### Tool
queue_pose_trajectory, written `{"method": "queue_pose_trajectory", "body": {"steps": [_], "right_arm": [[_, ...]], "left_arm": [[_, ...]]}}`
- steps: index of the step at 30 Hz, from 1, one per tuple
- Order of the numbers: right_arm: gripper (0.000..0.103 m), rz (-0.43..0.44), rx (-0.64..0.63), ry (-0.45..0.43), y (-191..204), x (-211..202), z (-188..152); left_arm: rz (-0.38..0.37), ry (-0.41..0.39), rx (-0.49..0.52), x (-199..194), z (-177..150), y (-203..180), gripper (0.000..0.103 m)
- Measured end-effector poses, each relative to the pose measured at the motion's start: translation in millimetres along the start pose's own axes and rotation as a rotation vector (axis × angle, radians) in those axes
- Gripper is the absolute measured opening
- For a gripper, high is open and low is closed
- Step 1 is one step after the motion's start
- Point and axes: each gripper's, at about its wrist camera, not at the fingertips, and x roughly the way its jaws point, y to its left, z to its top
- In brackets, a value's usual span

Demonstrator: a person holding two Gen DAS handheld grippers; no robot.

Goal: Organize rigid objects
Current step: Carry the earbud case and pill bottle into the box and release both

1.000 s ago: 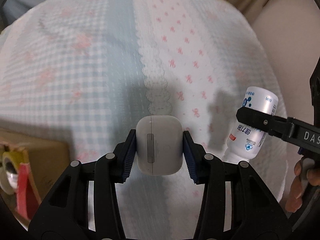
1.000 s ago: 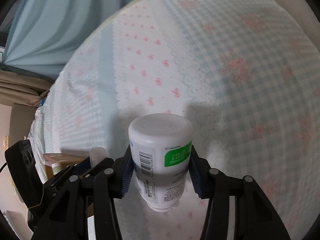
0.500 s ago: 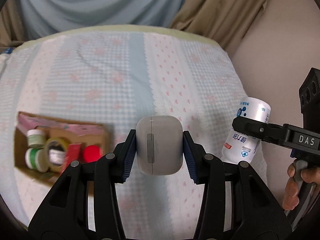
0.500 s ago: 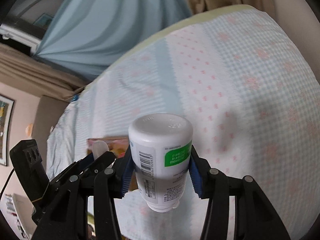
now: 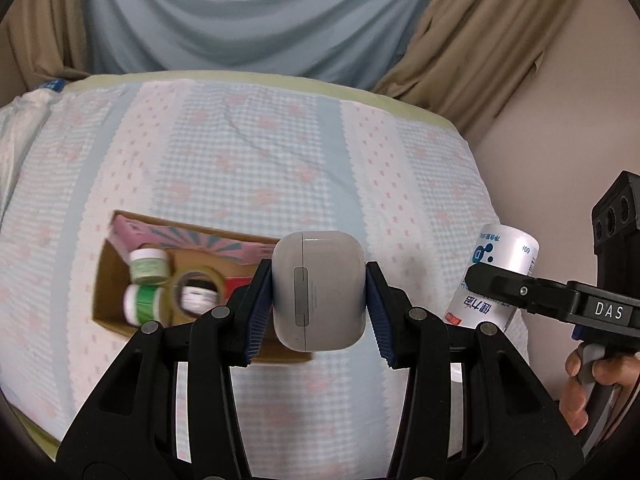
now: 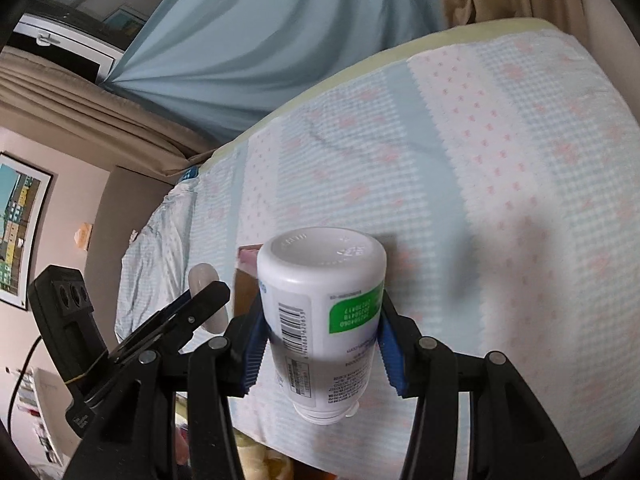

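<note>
My left gripper (image 5: 318, 304) is shut on a white earbud case (image 5: 319, 290), held above the bed near the right end of an open cardboard box (image 5: 105, 280). The box holds two green-and-white jars (image 5: 148, 266), a roll of tape (image 5: 196, 282) and something red. My right gripper (image 6: 322, 336) is shut on a white pill bottle (image 6: 320, 312) with a green label, held off the bed. The bottle also shows in the left wrist view (image 5: 498, 276), right of the case. The left gripper with the case shows in the right wrist view (image 6: 200, 300).
The bed is covered by a blue and pink patterned quilt (image 5: 260, 160). Blue and tan curtains (image 5: 240, 12) hang behind it. A beige wall (image 5: 560, 140) is on the right. A framed picture (image 6: 18, 236) hangs on the left wall.
Both grippers have risen and pulled back from the quilt. The cardboard box has come into the left wrist view and now sits just behind the case.
</note>
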Motion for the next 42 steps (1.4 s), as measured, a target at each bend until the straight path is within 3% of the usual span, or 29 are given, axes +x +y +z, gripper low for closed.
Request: {"method": "queue_pose_trajectory", "body": {"steps": [8, 18, 29, 39, 40, 41, 42], "right_arm": [[0.046, -0.022, 0.111, -0.004, 57.9, 65.5, -14.7], [0.046, -0.023, 0.299, 0.058, 77.9, 161.4, -14.0], [0.046, -0.074, 0.415, 0.19, 35.9, 265.5, -1.5], [0.047, -0.123, 0.426, 0.296, 14.3, 303.7, 4.4], [0.048, -0.149, 0.399, 0.306, 16.1, 306.3, 5.9], [0.055, -0.179, 0.368, 0.313, 19.0, 307.2, 7.8], [0.072, -0.211, 0.344, 0.311, 22.2, 306.6, 8.3]], "left_arm": [[0.005, 0.06, 0.072, 2.1, 15.3, 94.7, 0.041], [-0.001, 0.158, 0.111, 55.6, 35.0, 178.6, 0.041], [-0.008, 0.299, 0.173, 154.9, 32.0, 193.0, 0.041], [-0.007, 0.373, 0.191, 203.7, 26.1, 192.5, 0.041], [0.008, 0.377, 0.193, 206.2, 27.0, 191.8, 0.042], [0.02, 0.38, 0.197, 207.3, 27.2, 191.2, 0.05], [0.036, 0.377, 0.209, 207.6, 27.4, 189.7, 0.065]]}}
